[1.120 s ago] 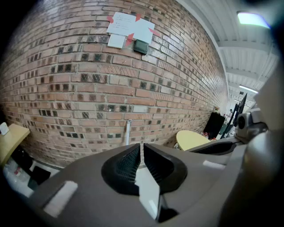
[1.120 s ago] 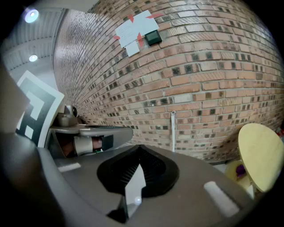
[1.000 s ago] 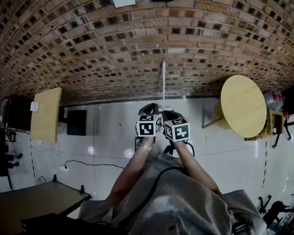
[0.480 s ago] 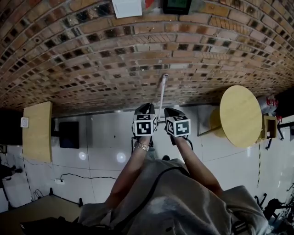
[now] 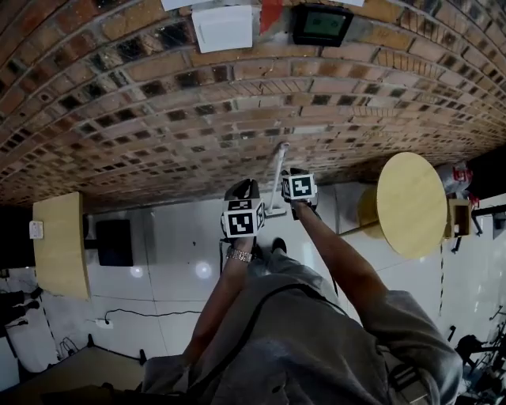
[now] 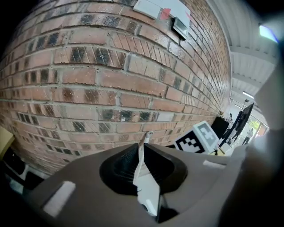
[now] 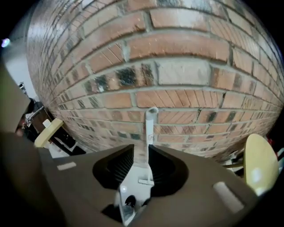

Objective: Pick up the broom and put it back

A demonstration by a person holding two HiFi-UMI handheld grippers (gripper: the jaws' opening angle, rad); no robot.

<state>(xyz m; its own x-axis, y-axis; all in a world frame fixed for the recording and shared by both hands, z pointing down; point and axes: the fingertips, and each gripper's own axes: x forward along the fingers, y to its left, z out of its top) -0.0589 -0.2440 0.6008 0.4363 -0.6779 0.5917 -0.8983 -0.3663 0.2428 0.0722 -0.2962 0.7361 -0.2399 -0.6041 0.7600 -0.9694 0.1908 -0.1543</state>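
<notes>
The broom (image 5: 277, 164) has a thin white handle and leans upright against the brick wall (image 5: 158, 119), its white foot on the floor. My right gripper (image 5: 292, 172) is close beside the handle's lower part. In the right gripper view the handle (image 7: 150, 128) lines up with the gap of the jaws. These jaws are opening, and I see no pad pressing on the handle. My left gripper (image 5: 242, 188) hangs a little left of the broom. Its jaws stand a narrow slit apart, and the handle (image 6: 144, 141) shows through the slit, beyond them.
A round wooden table (image 5: 411, 202) stands at the right by the wall. At the left are a wooden board (image 5: 57, 241) and a black box (image 5: 115, 241). A white box (image 5: 224, 26) and a small screen (image 5: 321, 24) hang on the wall. A cable (image 5: 150, 314) lies on the white tiles.
Both grippers have moved forward to the wall and the broom. The right one went further and lower and now sits beside the handle.
</notes>
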